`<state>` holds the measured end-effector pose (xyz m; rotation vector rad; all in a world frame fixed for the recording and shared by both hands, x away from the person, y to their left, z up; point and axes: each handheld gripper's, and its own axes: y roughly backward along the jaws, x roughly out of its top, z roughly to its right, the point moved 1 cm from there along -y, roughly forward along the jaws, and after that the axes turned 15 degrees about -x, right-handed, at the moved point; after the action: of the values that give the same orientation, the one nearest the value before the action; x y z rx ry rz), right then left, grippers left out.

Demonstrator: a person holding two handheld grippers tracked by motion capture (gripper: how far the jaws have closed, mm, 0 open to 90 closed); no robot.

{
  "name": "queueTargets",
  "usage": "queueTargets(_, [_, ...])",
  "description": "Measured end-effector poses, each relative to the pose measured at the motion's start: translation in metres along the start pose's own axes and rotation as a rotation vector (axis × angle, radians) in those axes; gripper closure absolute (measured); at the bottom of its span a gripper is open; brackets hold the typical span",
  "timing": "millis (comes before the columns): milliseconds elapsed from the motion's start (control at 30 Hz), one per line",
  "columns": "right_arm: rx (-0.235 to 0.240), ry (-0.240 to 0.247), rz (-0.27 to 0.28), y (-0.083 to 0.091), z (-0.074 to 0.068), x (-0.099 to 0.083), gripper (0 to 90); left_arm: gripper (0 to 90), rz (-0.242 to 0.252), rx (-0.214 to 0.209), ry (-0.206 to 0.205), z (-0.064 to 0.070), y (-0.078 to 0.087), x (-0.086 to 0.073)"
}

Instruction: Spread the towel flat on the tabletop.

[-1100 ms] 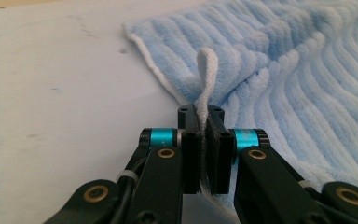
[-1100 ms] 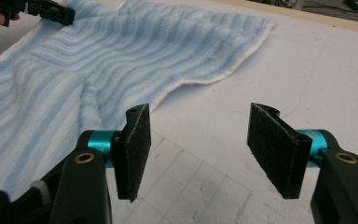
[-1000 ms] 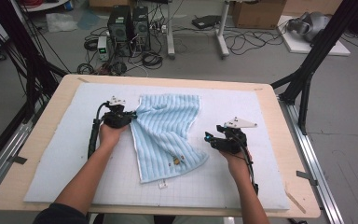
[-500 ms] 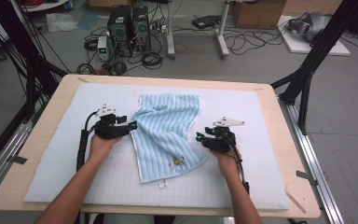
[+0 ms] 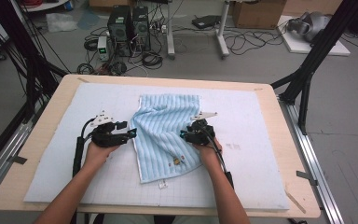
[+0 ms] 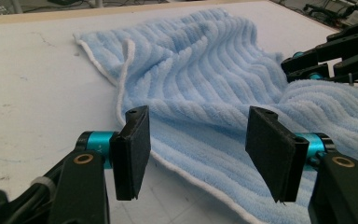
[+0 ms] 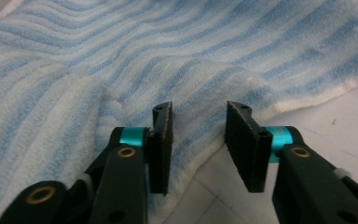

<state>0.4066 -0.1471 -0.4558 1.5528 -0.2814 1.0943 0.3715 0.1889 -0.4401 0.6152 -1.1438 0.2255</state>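
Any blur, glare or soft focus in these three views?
High view: even light, no glare, slightly soft overall. Left gripper view: towel sharp, jaws crisp, faint shadows under them. Right gripper view: towel blurred up close, jaws sharper.

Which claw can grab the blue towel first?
Probably the right claw. Its open jaws already sit over the towel at its edge. The left claw is open too, but its jaws stand just short of the towel's white hem.

Towel (image 7: 177,56) edges — past frame
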Motion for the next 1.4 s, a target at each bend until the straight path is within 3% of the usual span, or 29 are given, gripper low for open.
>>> queueTargets(67, [0.014,0.032,0.004,-0.002,0.002,0.003,78.8,40.5,-0.002,-0.001,0.003,-0.001,0.000,0.000])
queueTargets(267, [-0.001,0.040,0.013,-0.006,0.004,0.005,80.7,40.7,-0.001,-0.005,0.016,-0.002,-0.001,-0.002])
queueTargets(533, [-0.070,0.028,0.013,-0.012,0.011,0.011,83.5,40.7,-0.006,-0.014,0.015,-0.001,-0.003,-0.002])
queueTargets(633, [-0.141,0.010,0.034,-0.013,0.020,0.012,87.8,40.8,-0.007,-0.016,0.018,-0.001,-0.003,-0.003])
queueTargets(767, [-0.194,-0.011,0.035,-0.013,0.028,0.015,88.1,40.7,-0.008,-0.018,0.019,-0.001,-0.003,-0.003])
queueTargets(833, [-0.268,-0.034,0.044,-0.012,0.035,0.016,88.1,40.8,-0.008,-0.017,0.020,-0.001,-0.003,-0.003])
queueTargets(867, [-0.268,-0.034,0.044,-0.012,0.035,0.016,88.1,40.8,-0.010,-0.018,0.021,-0.001,-0.003,-0.003])
queueTargets(900, [-0.326,-0.076,0.044,-0.010,0.043,0.015,88.1,40.8,-0.013,-0.019,0.017,-0.001,-0.003,-0.003])
queueTargets(933, [-0.326,-0.076,0.044,-0.010,0.043,0.015,88.1,40.8,-0.013,-0.019,0.019,0.000,-0.003,-0.004])
queueTargets(967, [-0.367,-0.128,0.043,-0.007,0.050,0.012,87.2,40.8,-0.018,-0.019,0.015,0.001,-0.004,-0.004])
queueTargets(1067, [-0.366,-0.151,0.036,-0.005,0.055,0.010,81.8,40.8,-0.025,-0.028,0.011,0.003,-0.006,-0.005])
queueTargets(1167, [-0.296,-0.175,0.078,0.004,0.058,0.008,68.8,42.0,-0.043,-0.037,0.007,0.005,-0.008,-0.006])
queueTargets(1200, [-0.296,-0.175,0.078,0.004,0.058,0.008,68.8,42.0,-0.047,-0.039,0.006,0.005,-0.009,-0.007])
queueTargets(1267, [-0.231,-0.155,0.088,0.012,0.057,0.007,64.2,42.9,-0.061,-0.046,0.005,0.007,-0.011,-0.007])
queueTargets(1400, [-0.201,-0.110,0.087,0.020,0.055,0.003,62.9,43.0,-0.107,-0.055,-0.002,0.010,-0.017,-0.010])
